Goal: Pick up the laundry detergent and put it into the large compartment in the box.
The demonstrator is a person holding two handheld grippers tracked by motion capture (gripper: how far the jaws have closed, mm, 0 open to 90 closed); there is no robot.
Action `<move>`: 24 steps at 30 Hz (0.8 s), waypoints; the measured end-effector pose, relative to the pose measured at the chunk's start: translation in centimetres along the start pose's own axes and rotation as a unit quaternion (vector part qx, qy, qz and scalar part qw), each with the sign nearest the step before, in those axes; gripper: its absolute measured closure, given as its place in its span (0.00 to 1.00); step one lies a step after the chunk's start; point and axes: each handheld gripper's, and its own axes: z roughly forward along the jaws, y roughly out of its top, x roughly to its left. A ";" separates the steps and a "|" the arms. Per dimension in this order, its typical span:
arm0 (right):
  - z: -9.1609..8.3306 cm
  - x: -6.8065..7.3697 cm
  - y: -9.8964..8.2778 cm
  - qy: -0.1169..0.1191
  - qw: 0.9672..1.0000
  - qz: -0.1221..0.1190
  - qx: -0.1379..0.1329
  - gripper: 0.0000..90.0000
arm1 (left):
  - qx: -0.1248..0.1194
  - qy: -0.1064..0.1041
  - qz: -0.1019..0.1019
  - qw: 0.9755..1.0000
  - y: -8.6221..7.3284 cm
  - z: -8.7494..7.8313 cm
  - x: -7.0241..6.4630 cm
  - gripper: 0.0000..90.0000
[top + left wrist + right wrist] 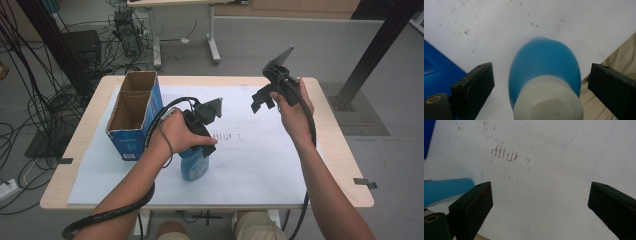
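1. The left hand-held gripper (pixel 196 131) hangs directly over a blue bottle (pixel 194 164) that stands upright on the white sheet (pixel 260 165) covering the surface (pixel 345 165).
2. In the left gripper view its two black jaws stand spread wide, one on either side of the bottle (pixel 544 65) and apart from it — a clear gap shows between each jaw and the blue body.
3. The bottle's white cap (pixel 549 100) sits just below the left hand-held gripper, between the jaws and pointing up at the camera.
4. The left hand (pixel 175 132) wraps the gripper's body, and a black cable (pixel 107 215) trails back along the forearm.
5. An open cardboard box (pixel 134 112) with blue sides stands to the left of the left hand-held gripper, near it but not touching; its blue wall (pixel 439 67) shows beyond the left jaw in the left gripper view.
6. The right hand-held gripper (pixel 262 102) is held up above the sheet, well to the right of the bottle and clear of everything on the surface.
7. Its jaws too are spread wide with nothing between them — under them lies bare sheet (pixel 544 195) with a patch of reddish marks (pixel 504 152).
8. In the right gripper view the bottle (pixel 446 188) lies past the left jaw, well apart from the right hand-held gripper.
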 end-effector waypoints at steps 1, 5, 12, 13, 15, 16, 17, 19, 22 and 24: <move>0.0 0.0 0.0 0.000 1.000 -0.001 0.000 0.06 | 0.000 0.000 0.000 1.000 0.0 0.0 0.0 0.08; 0.0 0.0 0.0 0.000 1.000 0.000 0.000 0.06 | 0.000 0.000 0.000 1.000 -0.1 0.0 0.0 0.08; 0.0 0.1 0.0 0.000 1.000 -0.001 0.000 0.06 | 0.001 0.000 0.001 1.000 0.0 0.1 -0.1 0.08; 0.0 0.1 0.0 0.000 1.000 -0.001 0.000 0.06 | 0.000 0.001 0.001 1.000 -0.1 0.1 -0.1 0.08; 0.0 0.0 0.0 0.000 1.000 0.000 -0.001 0.06 | 0.002 0.000 0.000 1.000 0.0 0.1 -0.1 0.09; 0.0 0.1 0.0 -0.001 1.000 0.002 0.000 0.06 | 0.002 0.000 0.000 1.000 0.0 0.1 -0.1 0.09; 0.0 0.0 0.0 0.001 1.000 0.000 -0.001 0.06 | 0.003 0.006 0.002 1.000 0.0 0.2 -0.2 0.09; 0.0 0.0 0.0 0.000 1.000 0.000 -0.001 0.06 | 0.004 0.006 0.000 1.000 0.0 0.2 -0.3 0.09; 0.0 0.0 0.0 0.000 1.000 0.001 0.000 0.06 | 0.004 0.006 -0.001 1.000 0.0 0.3 -0.3 0.10; 0.0 0.0 0.0 0.000 1.000 0.000 0.000 0.06 | 0.005 0.006 -0.002 1.000 0.1 0.4 -0.3 0.12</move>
